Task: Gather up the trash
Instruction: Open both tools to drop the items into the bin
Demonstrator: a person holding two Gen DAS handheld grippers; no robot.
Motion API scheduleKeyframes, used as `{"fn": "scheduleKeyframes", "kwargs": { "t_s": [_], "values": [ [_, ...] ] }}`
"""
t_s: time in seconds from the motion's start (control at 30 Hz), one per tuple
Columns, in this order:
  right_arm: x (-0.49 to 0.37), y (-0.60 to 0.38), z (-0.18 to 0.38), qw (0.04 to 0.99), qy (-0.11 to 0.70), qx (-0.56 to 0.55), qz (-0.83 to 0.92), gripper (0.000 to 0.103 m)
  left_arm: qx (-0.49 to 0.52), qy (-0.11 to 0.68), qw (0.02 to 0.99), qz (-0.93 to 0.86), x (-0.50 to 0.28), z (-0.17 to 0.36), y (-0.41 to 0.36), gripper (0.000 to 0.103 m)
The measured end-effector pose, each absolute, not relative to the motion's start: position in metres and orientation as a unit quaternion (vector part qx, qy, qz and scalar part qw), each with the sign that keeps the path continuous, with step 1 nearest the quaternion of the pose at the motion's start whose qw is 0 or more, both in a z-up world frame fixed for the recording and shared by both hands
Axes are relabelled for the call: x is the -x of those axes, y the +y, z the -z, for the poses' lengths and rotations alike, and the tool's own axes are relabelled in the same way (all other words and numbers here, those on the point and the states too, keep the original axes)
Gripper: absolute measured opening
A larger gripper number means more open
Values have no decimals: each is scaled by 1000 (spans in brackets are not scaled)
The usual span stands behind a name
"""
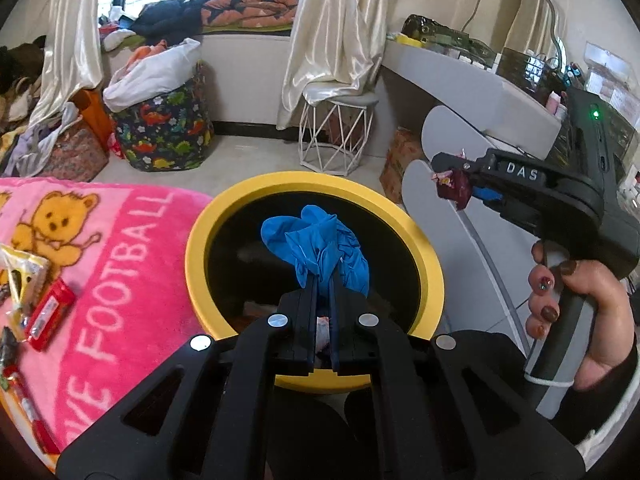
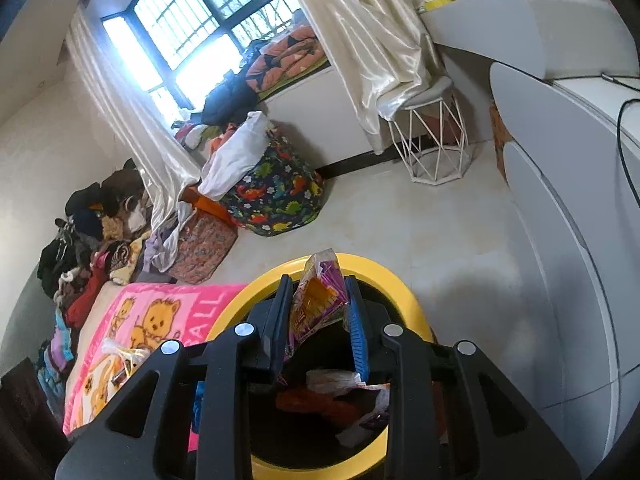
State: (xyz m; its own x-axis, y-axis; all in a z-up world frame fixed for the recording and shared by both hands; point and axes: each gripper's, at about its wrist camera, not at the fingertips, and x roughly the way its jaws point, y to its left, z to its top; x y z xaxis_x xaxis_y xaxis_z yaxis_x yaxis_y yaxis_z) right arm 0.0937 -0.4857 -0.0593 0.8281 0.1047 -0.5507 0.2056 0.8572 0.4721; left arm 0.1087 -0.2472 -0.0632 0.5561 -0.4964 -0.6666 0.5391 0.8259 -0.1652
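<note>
Left hand-held gripper point(image 1: 324, 292) pinches blue glove point(image 1: 316, 248) over yellow bin point(image 1: 432, 264); right hand-held gripper point(image 2: 318, 300) clamps a wrapper point(image 2: 316, 300)

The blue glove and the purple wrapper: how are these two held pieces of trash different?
The blue glove is soft, plain and crumpled; the purple wrapper is shiny printed plastic, purple and orange. The glove is pinched in the left gripper, the wrapper in the right gripper. Both hang over the yellow-rimmed bin, not yet dropped.

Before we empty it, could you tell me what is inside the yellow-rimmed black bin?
Inside the yellow-rimmed black bin lie crumpled wrappers and something orange; the gripper bodies hide the rest.
</note>
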Motion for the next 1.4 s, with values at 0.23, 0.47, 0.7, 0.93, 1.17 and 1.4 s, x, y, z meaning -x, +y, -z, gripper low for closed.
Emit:
{"fn": "scheduleKeyframes", "kwargs": {
  "t_s": [0.23,0.47,0.7,0.93,1.17,1.4],
  "values": [
    [-104,-485,69,915,302,-268,19,26,-22,392,870,299,-118,79,-249,2],
    [-118,-483,81,903,315,-294,-13,28,-11,420,852,312,-131,92,-254,3],
    [-125,-478,86,902,324,-286,-10,67,1,417,862,290,-131,88,-245,67],
    [-119,-471,81,914,309,-261,17,80,17,383,892,239,-122,72,-213,92],
    [-116,-455,74,926,294,-238,20,83,0,353,916,188,-114,60,-180,92],
    [-115,-433,66,935,287,-210,5,83,-3,335,928,161,-113,50,-157,92]
  ]
}}
